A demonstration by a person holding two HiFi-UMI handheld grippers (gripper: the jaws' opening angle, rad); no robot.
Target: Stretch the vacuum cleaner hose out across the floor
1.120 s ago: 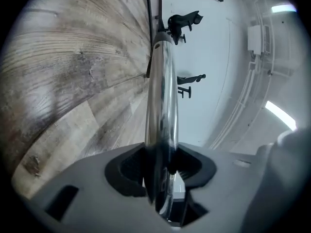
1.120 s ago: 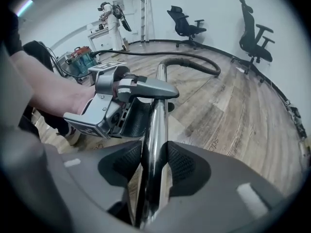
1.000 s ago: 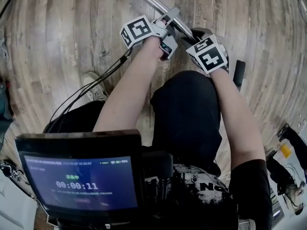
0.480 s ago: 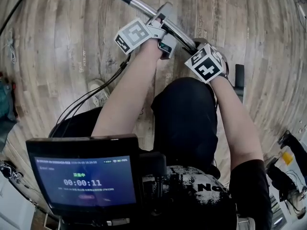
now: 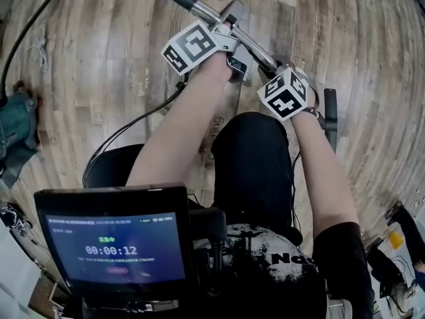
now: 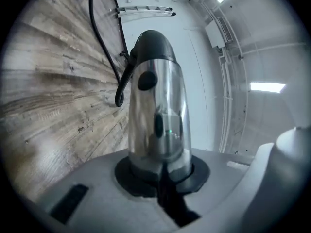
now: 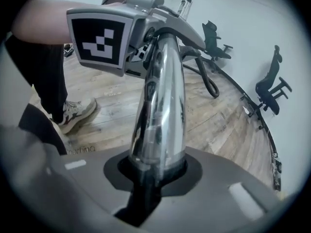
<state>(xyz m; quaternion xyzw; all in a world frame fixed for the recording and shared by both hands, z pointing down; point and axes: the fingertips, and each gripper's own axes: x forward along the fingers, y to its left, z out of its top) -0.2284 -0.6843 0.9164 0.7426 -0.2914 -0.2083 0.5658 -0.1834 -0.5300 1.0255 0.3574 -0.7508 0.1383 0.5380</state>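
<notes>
a wooden floor fills the head view. the person's black trousers take the middle, and a lit screen sits at 7 o'clock. two black office chairs stand by the white wall at 2 o'clock in the right gripper view. a teal object lies at the 9 o'clock edge of the head view, partly cut off.

the black hose trails over the floor. in the left gripper view it runs from 12 o'clock down to a bend near the middle. from there it curves up to a dark cuff at the far end of the chrome tube. in the head view that tube slants from 12 o'clock toward 2 o'clock, held up off the floor.

the left claw grips the tube on its upper stretch. its jaws have just been closing to a narrow gap, and the tube is clamped between the pads. the right claw holds the same tube lower down, toward 2 o'clock, near the left one but apart from it. its jaws have just been closing too and now pinch the tube.

in the right gripper view the left claw's marker cube shows at 11 o'clock beside the tube. a pale shoe rests on the floor at 9 o'clock.
</notes>
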